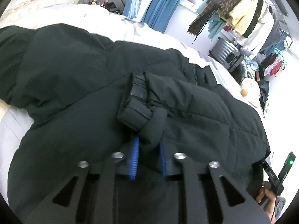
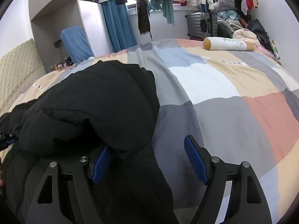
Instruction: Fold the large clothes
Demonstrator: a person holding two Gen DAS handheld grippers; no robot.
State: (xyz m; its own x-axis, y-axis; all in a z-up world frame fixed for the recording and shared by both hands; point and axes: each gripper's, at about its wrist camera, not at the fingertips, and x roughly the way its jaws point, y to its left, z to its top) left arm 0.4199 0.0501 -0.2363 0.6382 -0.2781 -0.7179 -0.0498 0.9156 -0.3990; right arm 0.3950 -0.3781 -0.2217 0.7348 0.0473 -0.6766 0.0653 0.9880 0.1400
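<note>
A black padded jacket (image 1: pixel 74 85) lies spread on the bed. One sleeve is folded across its body, with the cuff (image 1: pixel 147 119) pointing toward me. My left gripper (image 1: pixel 148 147) is shut on the sleeve cuff, its blue pads pressing the fabric from both sides. In the right wrist view the jacket (image 2: pixel 97 104) bulges at the left over the checked bedspread (image 2: pixel 214 85). My right gripper (image 2: pixel 147 156) is open wide. Its left pad (image 2: pixel 101 160) is tucked under a fold of the jacket and its right pad (image 2: pixel 194 158) hangs free over the bedspread.
A bolster pillow (image 2: pixel 228 43) lies at the far side of the bed. A suitcase (image 2: pixel 202 23) and a heap of clothes (image 2: pixel 241 24) stand beyond it. Clothes hang on a rail (image 1: pixel 243 13). A padded headboard (image 2: pixel 16 69) is at the left.
</note>
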